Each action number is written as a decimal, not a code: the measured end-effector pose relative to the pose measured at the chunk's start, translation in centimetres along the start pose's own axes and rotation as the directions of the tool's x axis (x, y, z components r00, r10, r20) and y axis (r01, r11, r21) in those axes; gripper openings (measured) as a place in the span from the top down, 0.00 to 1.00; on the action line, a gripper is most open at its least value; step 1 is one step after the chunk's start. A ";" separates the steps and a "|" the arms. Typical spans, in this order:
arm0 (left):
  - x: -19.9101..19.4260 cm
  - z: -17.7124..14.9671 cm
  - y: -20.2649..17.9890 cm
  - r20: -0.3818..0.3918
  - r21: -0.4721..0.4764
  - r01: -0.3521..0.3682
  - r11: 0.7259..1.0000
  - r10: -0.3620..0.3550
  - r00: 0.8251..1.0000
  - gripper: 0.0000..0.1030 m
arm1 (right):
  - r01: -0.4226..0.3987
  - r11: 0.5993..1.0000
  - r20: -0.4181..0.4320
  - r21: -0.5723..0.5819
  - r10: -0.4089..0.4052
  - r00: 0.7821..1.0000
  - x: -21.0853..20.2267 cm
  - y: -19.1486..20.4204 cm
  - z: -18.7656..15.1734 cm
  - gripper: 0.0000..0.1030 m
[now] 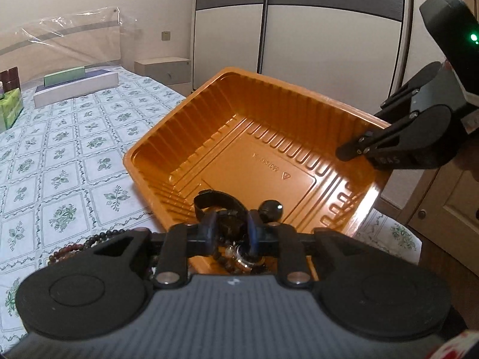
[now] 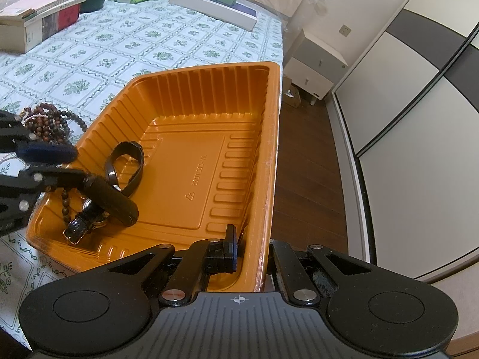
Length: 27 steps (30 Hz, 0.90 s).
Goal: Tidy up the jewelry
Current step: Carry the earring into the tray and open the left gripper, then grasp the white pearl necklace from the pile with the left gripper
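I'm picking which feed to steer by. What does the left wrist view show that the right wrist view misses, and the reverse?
Left wrist only: the right tool from outside, clamped on the tray wall.
Right wrist only: the pile of brown bead strings on the cloth, the books, and the left tool from the side.
Both: the ribbed orange plastic tray and the black watch strap inside it.

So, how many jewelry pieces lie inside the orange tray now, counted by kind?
Inside the orange tray, as far as the left tool leaves them visible:
black band: 1
watch with black strap: 1
brown bead string: 1
Total: 3
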<state>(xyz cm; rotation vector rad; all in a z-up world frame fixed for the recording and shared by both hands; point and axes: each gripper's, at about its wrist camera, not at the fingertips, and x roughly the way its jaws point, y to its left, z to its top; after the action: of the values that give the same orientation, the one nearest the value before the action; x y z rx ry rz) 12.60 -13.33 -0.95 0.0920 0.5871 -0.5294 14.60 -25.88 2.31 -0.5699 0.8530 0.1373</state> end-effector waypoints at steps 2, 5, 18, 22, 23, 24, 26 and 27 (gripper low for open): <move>-0.5 -0.4 0.4 -0.003 -0.015 -0.010 1.000 0.010 1.000 0.81 | 0.000 1.000 0.000 0.001 0.000 1.000 0.0 0.0 0.0 0.96; -1.9 -1.3 1.1 -0.004 -0.034 -0.038 0.999 0.038 0.999 0.81 | 0.000 1.000 0.001 0.001 0.000 1.000 0.0 0.0 0.0 0.96; -8.3 -7.0 7.3 -0.099 -0.191 -0.247 0.950 0.232 0.968 0.77 | 0.003 1.000 0.000 0.004 -0.003 1.000 0.0 0.1 -0.1 0.96; -9.1 -8.0 8.3 -0.115 -0.186 -0.282 0.941 0.264 0.958 0.77 | 0.002 1.000 -0.001 0.004 -0.002 1.000 0.1 0.0 -0.1 0.96; -9.0 -8.1 8.4 -0.117 -0.180 -0.283 0.942 0.265 0.957 0.77 | 0.002 1.000 -0.001 0.003 -0.002 1.000 0.1 0.0 -0.1 0.96; -8.9 -8.1 8.3 -0.117 -0.175 -0.283 0.943 0.266 0.957 0.77 | 0.002 1.000 -0.001 0.004 -0.002 1.000 0.1 0.0 -0.1 0.96; -8.4 -8.0 8.2 -0.113 -0.161 -0.275 0.948 0.259 0.959 0.77 | 0.002 1.000 -0.001 0.004 -0.002 1.000 0.1 0.0 -0.1 0.96; -7.9 -7.9 8.0 -0.114 -0.148 -0.272 0.951 0.257 0.960 0.77 | 0.002 1.000 -0.001 0.004 -0.002 1.000 0.1 0.1 -0.1 0.96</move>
<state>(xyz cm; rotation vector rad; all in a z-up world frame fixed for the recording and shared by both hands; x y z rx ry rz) 7.08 -1.06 -3.70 0.0400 0.6951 -0.2155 14.56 -25.90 2.17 -0.5671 0.8537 0.1333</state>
